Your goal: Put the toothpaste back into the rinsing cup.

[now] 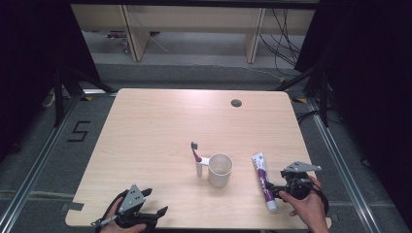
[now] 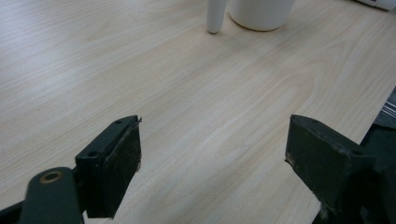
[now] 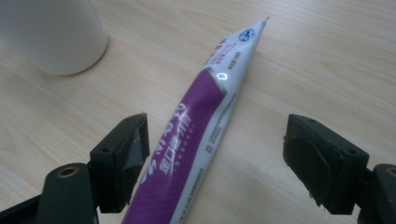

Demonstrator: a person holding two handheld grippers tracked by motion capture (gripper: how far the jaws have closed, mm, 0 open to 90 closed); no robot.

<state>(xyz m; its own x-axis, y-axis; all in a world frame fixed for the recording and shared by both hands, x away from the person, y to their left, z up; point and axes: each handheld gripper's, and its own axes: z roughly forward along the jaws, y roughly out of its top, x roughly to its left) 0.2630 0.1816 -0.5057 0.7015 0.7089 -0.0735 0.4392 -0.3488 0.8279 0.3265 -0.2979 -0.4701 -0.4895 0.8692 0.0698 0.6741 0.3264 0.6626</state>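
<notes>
You are working at a light wooden table [image 1: 160, 126] standing on grey floor. A white cup [image 1: 220, 169] and a toothbrush [image 1: 197, 156] are standing mid-table. The toothpaste tube [image 3: 196, 135] is lying flat right of them, its crimped end pointing away from you. Your right gripper [image 3: 215, 161] is straddling it, jaws apart; your left gripper [image 2: 212, 170] is gaping over bare wood.

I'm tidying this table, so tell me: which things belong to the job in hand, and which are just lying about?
In the job:
- toothpaste tube, lying flat between the open right tongs

Lying about:
- white cup, upright
- toothbrush, beside the cup
- left tongs, open over bare table
</notes>
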